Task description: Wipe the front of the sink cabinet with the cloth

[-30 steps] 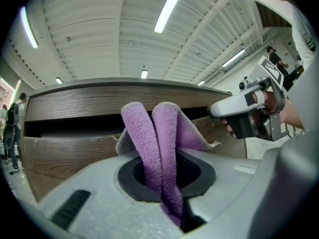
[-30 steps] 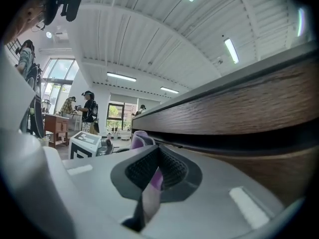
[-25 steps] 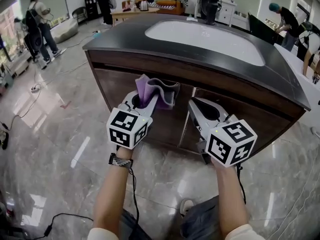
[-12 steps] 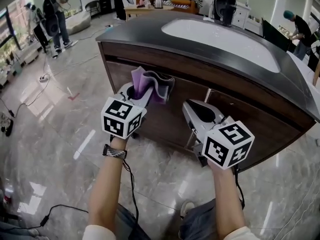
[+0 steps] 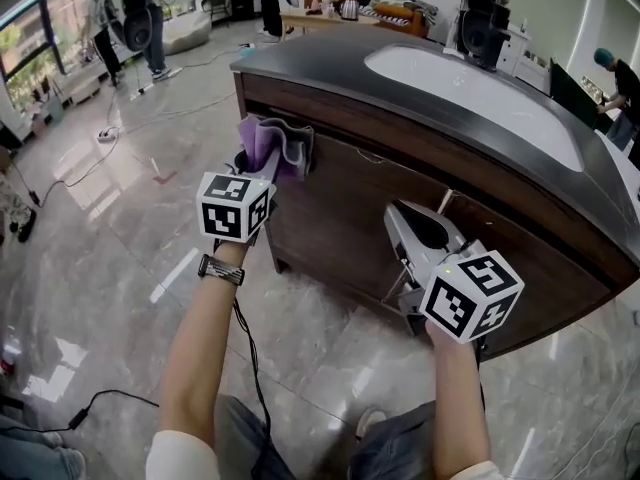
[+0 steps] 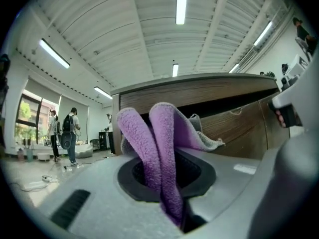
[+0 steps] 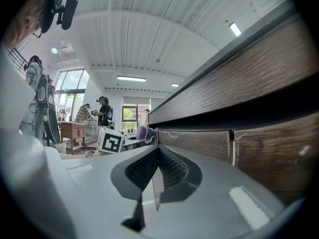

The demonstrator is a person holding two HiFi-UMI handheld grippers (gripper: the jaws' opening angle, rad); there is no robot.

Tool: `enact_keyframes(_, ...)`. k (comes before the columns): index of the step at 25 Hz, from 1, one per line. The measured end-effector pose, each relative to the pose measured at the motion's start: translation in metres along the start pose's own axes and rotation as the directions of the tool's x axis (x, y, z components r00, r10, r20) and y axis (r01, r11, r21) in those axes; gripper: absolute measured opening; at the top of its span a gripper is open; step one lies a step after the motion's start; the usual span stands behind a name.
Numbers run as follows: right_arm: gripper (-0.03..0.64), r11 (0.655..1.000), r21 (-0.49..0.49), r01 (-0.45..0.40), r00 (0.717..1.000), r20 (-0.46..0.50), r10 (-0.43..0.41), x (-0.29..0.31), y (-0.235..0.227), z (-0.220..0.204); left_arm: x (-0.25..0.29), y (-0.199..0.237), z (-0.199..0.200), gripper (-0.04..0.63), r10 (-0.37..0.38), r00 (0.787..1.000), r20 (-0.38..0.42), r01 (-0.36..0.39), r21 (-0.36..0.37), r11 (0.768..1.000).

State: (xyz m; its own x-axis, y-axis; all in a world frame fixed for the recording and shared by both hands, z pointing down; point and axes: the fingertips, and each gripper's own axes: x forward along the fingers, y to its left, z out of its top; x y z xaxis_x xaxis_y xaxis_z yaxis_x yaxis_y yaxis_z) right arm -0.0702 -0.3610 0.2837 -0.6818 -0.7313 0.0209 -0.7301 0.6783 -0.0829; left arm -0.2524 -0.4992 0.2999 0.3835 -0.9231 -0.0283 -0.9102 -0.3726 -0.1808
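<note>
A purple cloth (image 5: 272,144) with a grey edge is pinched in my left gripper (image 5: 252,173), whose jaws are shut on it. The cloth (image 6: 159,148) presses against the dark wooden front of the sink cabinet (image 5: 350,208) near its upper left corner. My right gripper (image 5: 425,230) hovers close to the cabinet front further right, by the gap between two doors (image 5: 440,203); its jaws are shut with nothing in them. In the right gripper view the cabinet front (image 7: 259,108) fills the right side, and the left gripper's marker cube (image 7: 110,141) shows far off.
The cabinet carries a dark countertop (image 5: 330,63) with a white basin (image 5: 470,93). The floor is glossy marble (image 5: 90,218) with cables (image 5: 120,398) lying on it. Several people (image 5: 135,18) stand at the far left, another (image 5: 612,88) at the right.
My left gripper has carried the cloth leftwards and up along the cabinet front to its left end. The view has swung left; the right gripper stays near the door gap.
</note>
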Motion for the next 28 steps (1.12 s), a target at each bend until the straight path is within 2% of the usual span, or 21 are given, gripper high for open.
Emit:
enact_keyframes(3, 0.006, 1.000, -0.004, -0.002, 1.000, 0.019, 0.002, -0.003, 0.003, 0.006, 0.000, 0.024, -0.012, 0.057, 0.064, 0.997, -0.035, -0.063, 0.043, 0.997)
enact_keyframes(8, 0.006, 1.000, -0.006, 0.009, 1.000, 0.014, -0.009, -0.010, 0.005, 0.007, 0.000, 0.058, -0.046, 0.056, 0.126, 0.988, -0.094, -0.125, 0.013, 0.992)
enact_keyframes(11, 0.006, 1.000, -0.003, 0.017, 1.000, 0.011, -0.017, -0.018, 0.005, 0.008, -0.003, 0.061, -0.066, 0.055, 0.144, 0.982, -0.125, -0.145, 0.000, 0.989)
enact_keyframes(15, 0.006, 1.000, -0.008, 0.026, 1.000, 0.003, -0.026, -0.030, 0.009, 0.007, -0.004, 0.046, -0.096, 0.052, 0.112, 0.980, -0.166, -0.109, 0.027, 0.994)
enact_keyframes(18, 0.006, 0.999, -0.019, 0.038, 0.999, -0.012, -0.038, -0.044, 0.012, 0.003, -0.004, 0.040, -0.109, 0.050, 0.099, 0.982, -0.159, -0.099, 0.004, 0.995)
enact_keyframes(22, 0.006, 0.997, -0.008, 0.082, 0.997, -0.017, -0.082, -0.069, 0.006, 0.006, -0.002, 0.025, -0.101, 0.049, 0.086, 0.986, -0.141, -0.090, -0.026, 0.996)
enact_keyframes(25, 0.006, 0.994, 0.019, 0.109, 0.994, -0.019, -0.109, -0.088, 0.004, 0.007, -0.003, -0.004, -0.099, 0.049, 0.058, 0.990, -0.131, -0.065, -0.051, 0.997)
enact_keyframes(28, 0.006, 0.991, 0.004, 0.133, 0.991, -0.010, -0.133, -0.116, 0.004, 0.010, -0.005, -0.040, -0.100, 0.048, 0.044, 0.992, -0.121, -0.054, -0.083, 0.995)
